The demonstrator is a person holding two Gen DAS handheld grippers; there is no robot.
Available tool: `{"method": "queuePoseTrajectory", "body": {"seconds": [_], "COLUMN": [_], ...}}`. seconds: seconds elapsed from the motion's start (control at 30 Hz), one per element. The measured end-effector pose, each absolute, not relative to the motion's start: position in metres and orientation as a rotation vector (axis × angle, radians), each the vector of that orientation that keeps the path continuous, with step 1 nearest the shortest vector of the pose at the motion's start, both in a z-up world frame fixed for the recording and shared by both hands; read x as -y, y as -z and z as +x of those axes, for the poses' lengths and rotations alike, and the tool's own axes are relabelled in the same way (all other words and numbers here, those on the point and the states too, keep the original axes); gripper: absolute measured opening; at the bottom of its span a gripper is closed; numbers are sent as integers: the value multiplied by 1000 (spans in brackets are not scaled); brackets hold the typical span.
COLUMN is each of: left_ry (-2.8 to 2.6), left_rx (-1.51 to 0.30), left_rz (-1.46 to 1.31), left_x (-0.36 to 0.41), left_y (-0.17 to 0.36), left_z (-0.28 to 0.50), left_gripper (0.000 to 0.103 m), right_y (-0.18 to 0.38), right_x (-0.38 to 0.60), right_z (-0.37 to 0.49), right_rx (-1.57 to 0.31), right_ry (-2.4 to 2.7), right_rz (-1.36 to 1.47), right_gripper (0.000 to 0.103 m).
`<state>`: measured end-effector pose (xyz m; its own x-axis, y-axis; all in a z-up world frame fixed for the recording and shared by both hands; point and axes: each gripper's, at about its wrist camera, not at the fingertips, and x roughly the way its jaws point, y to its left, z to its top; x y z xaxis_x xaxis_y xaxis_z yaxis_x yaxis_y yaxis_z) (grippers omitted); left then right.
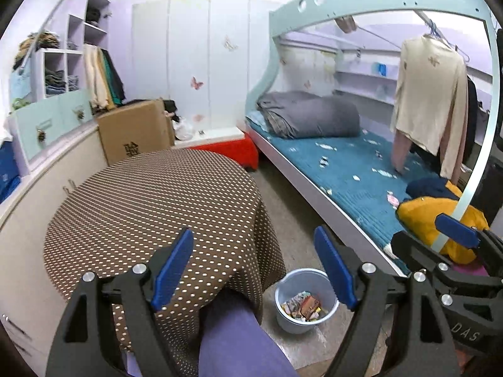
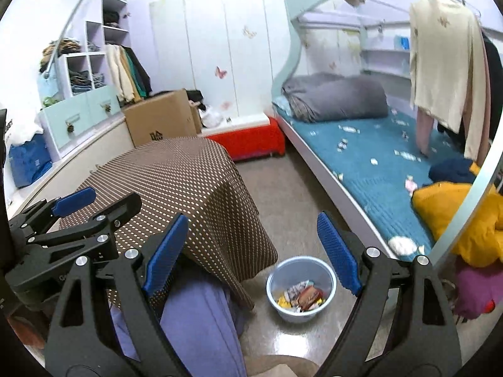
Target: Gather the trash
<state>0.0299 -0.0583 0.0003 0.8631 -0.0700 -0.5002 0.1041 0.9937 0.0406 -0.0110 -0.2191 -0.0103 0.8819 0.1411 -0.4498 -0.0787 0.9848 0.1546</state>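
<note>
Both your grippers, left gripper (image 1: 254,267) and right gripper (image 2: 251,253), spread wide, empty. Wrappers (image 2: 347,129) scattered on blue mattress (image 2: 377,169); bucket (image 2: 328,275) on floor holds some. Likely light, crinkly, slippery: pinch twisted ends.

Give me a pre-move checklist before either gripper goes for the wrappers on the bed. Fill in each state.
1. Left gripper open and holding nothing: ok.
2. Right gripper open and holding nothing: ok.
3. Bin upright on the floor between the table and the bed, with room above the wrappers already inside: ok.
4. Targets located: several wrappers lie scattered on the blue mattress: ok.
5. Path to the mattress clear: the hanging cream sweater drapes down over the far wrappers: not ok for those, ok for the nearer ones.
6. No trash on the dotted tablecloth: ok for the visible top; the far edge cannot tell.
</note>
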Motion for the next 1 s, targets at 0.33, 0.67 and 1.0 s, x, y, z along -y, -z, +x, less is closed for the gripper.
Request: {"method": "queuePoseTrajectory", "body": {"seconds": [0.33, 0.67, 1.0], "left_ry": [23, -6, -31], "left_rx": [-472, -486, -477], "left_rz": [54, 41, 42], "left_x": [51, 47, 49], "left_y": [-9, -1, 0], "left_z": [7, 3, -2], "left_gripper": [78, 78, 78], "right_y": [2, 5, 4], "right_x": [214, 205, 206], "right_z": [-24, -25, -27], "right_rx": [-428, -428, -422], "right_ry": [-135, -148, -156], "right_rz": [104, 79, 70], "right_gripper": [83, 83, 83]}}
